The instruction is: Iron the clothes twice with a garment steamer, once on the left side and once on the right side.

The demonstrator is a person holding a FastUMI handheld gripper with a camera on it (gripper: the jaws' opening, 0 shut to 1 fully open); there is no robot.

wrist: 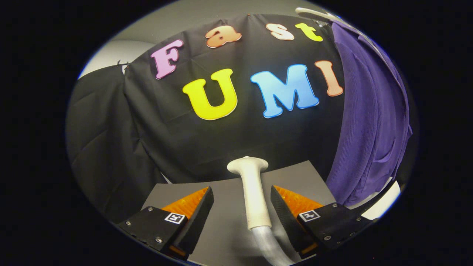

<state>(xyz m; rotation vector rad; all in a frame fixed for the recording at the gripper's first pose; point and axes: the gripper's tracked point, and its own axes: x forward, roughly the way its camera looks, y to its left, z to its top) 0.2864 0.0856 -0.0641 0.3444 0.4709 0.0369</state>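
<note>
Claw agape astride steamer (grey mat)

A black cloth hangs as the booth's back wall, creased with fold lines, and a second black panel joins it at one side, pinned along the top edge. Above the cloth shows a plain pale grey wall, evenly lit. Below the cloth lies a flat, matte dark grey tabletop, with a white surface beside it.
</note>
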